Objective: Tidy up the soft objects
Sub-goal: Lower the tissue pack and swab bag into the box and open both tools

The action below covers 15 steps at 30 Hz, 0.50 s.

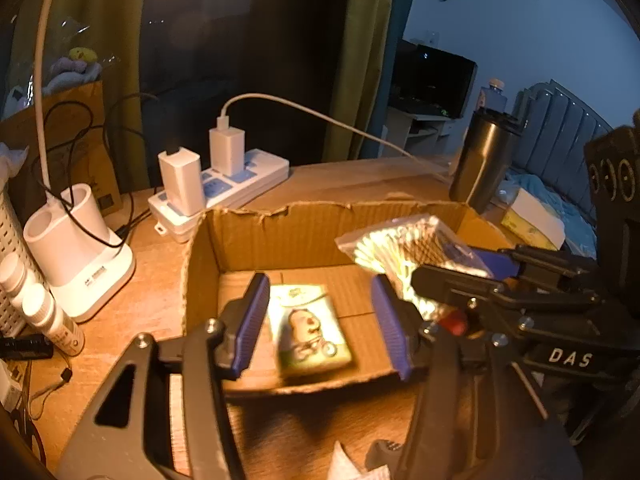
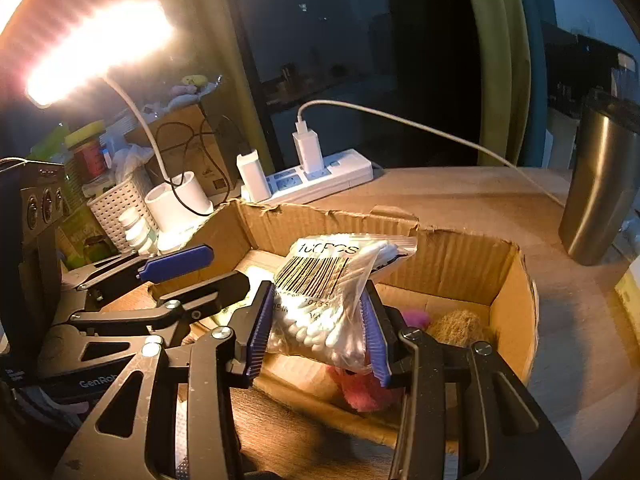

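Observation:
An open cardboard box (image 1: 280, 228) (image 2: 512, 304) sits on the wooden desk. My left gripper (image 1: 320, 320) is open above the box, over a green tissue pack (image 1: 308, 330) lying on the box floor. My right gripper (image 2: 316, 328) is shut on a clear bag of cotton swabs (image 2: 328, 292), held over the box; the bag also shows in the left wrist view (image 1: 404, 248). Under it in the box lie a pink plush thing (image 2: 364, 392) and a tan fluffy thing (image 2: 460, 326).
A white power strip (image 1: 224, 192) with chargers and cables lies behind the box. A white lamp base (image 1: 76, 252) and small bottles (image 1: 44, 312) stand left. A steel tumbler (image 2: 600, 188) stands right. A perforated white basket (image 2: 116, 208) stands at the back left.

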Available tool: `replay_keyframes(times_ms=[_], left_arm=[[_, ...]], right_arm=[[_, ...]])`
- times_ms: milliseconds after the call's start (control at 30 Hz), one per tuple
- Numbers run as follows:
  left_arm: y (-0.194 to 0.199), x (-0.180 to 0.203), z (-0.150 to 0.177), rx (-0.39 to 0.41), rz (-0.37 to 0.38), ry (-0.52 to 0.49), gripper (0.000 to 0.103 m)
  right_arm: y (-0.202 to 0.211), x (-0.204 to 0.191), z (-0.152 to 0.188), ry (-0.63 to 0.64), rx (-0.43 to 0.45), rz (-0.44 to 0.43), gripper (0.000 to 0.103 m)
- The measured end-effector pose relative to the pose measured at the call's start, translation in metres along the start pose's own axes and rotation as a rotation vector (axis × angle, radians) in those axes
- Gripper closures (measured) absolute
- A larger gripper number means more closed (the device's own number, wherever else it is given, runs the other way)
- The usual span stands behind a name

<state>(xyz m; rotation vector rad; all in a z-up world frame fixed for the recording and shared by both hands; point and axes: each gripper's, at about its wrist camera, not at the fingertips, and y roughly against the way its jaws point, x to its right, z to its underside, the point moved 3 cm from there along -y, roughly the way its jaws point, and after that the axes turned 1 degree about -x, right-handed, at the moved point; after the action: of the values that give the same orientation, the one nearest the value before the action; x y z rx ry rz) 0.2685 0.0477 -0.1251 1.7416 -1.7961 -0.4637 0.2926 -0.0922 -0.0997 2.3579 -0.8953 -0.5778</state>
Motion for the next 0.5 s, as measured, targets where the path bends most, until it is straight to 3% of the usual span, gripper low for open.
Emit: replay_keyframes(times_ms=[67, 200, 500], left_arm=[[0.003, -0.001, -0.001, 0.008, -0.003, 0.007, 0.041], [0.011, -0.003, -0.004, 0.023, 0.007, 0.022, 0.039], [0.037, 0.002, -0.009, 0.079, 0.010, 0.005, 0.038]], right_arm=[[-0.002, 0.002, 0.000, -0.012, -0.014, -0.010, 0.056], [-0.002, 0.003, 0.000, -0.014, -0.020, 0.004, 0.047], [0.018, 0.001, -0.004, -0.011, 0.015, 0.026, 0.047]])
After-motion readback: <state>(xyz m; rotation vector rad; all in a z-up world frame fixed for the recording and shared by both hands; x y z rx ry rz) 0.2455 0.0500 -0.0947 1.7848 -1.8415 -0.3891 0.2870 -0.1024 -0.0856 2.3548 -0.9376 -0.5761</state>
